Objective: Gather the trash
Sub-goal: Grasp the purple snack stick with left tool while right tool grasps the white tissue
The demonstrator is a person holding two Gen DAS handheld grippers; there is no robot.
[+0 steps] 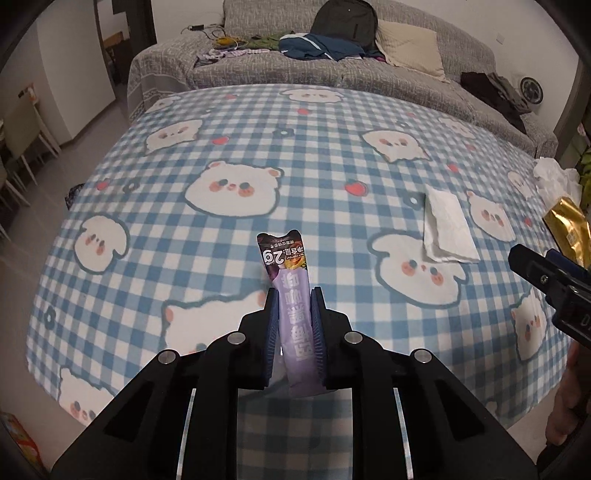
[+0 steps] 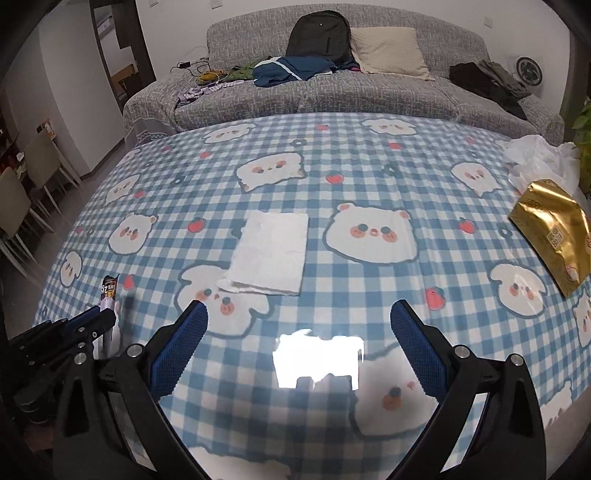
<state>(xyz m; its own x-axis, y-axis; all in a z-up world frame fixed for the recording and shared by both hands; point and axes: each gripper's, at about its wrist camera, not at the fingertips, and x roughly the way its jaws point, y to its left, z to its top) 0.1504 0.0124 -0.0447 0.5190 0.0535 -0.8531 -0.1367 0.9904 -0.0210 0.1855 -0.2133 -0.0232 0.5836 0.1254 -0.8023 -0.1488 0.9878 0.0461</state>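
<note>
My left gripper (image 1: 294, 295) is shut on a purple snack wrapper (image 1: 291, 295) and holds it upright above the checked tablecloth (image 1: 221, 258). The wrapper also shows at the left edge of the right wrist view (image 2: 109, 295). A flat white tissue (image 2: 271, 254) lies on the cloth just ahead of my right gripper (image 2: 299, 314), which is open and empty; the tissue also shows in the left wrist view (image 1: 447, 230). A gold foil packet (image 2: 554, 240) lies at the right edge of the table. A crumpled white plastic bag (image 2: 535, 155) lies behind it.
A grey sofa (image 2: 332, 99) with a backpack (image 2: 319, 35), a cushion and clothes stands behind the table. Chairs (image 2: 22, 206) stand on the left. A green plant (image 2: 583, 140) is at the far right.
</note>
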